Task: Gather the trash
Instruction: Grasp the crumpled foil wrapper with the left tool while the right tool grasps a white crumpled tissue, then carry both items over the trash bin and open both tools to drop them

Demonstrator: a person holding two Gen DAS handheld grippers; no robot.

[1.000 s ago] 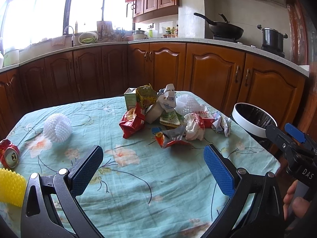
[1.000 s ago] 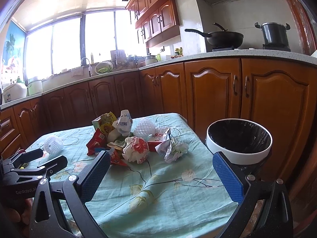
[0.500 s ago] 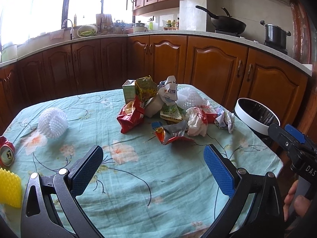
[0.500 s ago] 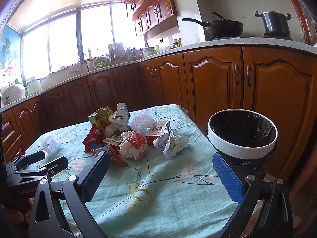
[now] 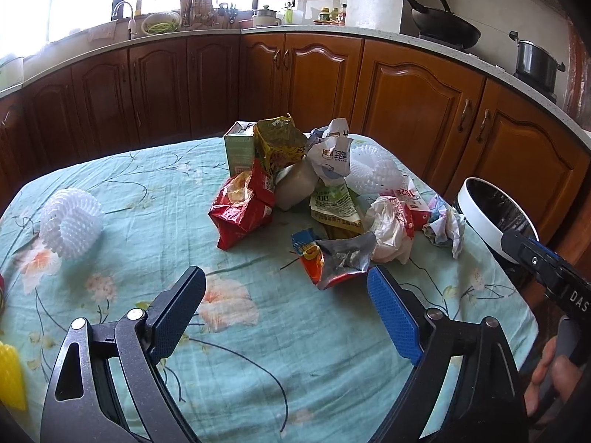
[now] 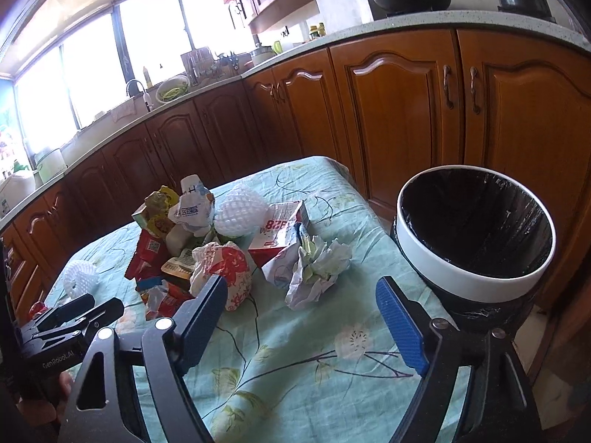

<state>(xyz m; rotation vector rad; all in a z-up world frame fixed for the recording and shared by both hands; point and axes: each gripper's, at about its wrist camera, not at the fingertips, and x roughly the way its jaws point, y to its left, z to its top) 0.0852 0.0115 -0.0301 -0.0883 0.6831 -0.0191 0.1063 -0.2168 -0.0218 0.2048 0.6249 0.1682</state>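
Note:
A heap of trash (image 5: 314, 192) lies on the table: a red snack bag (image 5: 242, 210), a green carton (image 5: 239, 147), a torn foil wrapper (image 5: 334, 258), a white plastic bag (image 5: 389, 227) and crumpled paper (image 5: 445, 227). The heap (image 6: 207, 243) and crumpled paper (image 6: 319, 271) also show in the right wrist view. A white-rimmed bin with a black liner (image 6: 476, 236) stands at the table's right edge. My left gripper (image 5: 286, 297) is open and empty, just short of the foil wrapper. My right gripper (image 6: 301, 310) is open and empty, in front of the crumpled paper.
A white foam net (image 5: 70, 221) lies apart at the table's left. A yellow object (image 5: 11, 376) sits at the left edge. Wooden cabinets (image 5: 406, 103) ring the far side, with a wok (image 5: 443, 26) and pot (image 5: 535, 61) on the counter.
Both grippers have moved forward and tilted down toward the trash heap. The heap and the bin look larger and nearer. Both stay open.

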